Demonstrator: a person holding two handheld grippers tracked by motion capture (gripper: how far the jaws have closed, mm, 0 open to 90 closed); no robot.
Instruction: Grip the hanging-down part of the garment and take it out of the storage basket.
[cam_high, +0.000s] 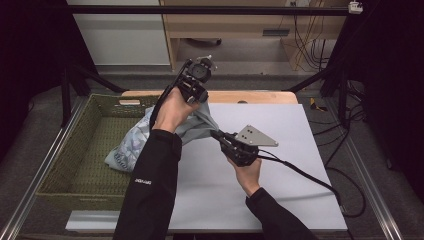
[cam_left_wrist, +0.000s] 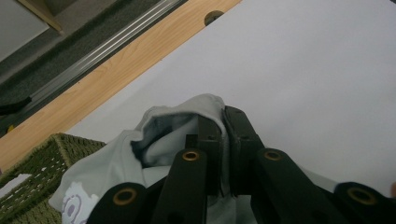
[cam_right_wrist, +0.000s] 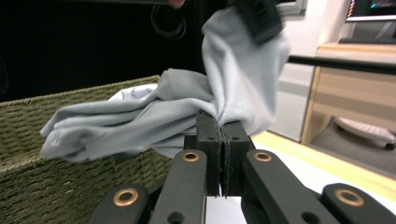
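Both grippers clamp one soft, pale grey garment draped over the woven green basket's right rim: left gripper raised far, right gripper nearer. The smooth white mat lies bare rightward.

The person wore black long sleeves, the left one bearing small white lettering. Both grippers were black with brass-coloured rivets; the right gripper carried a grey three-cornered plate and trailed a black cable.
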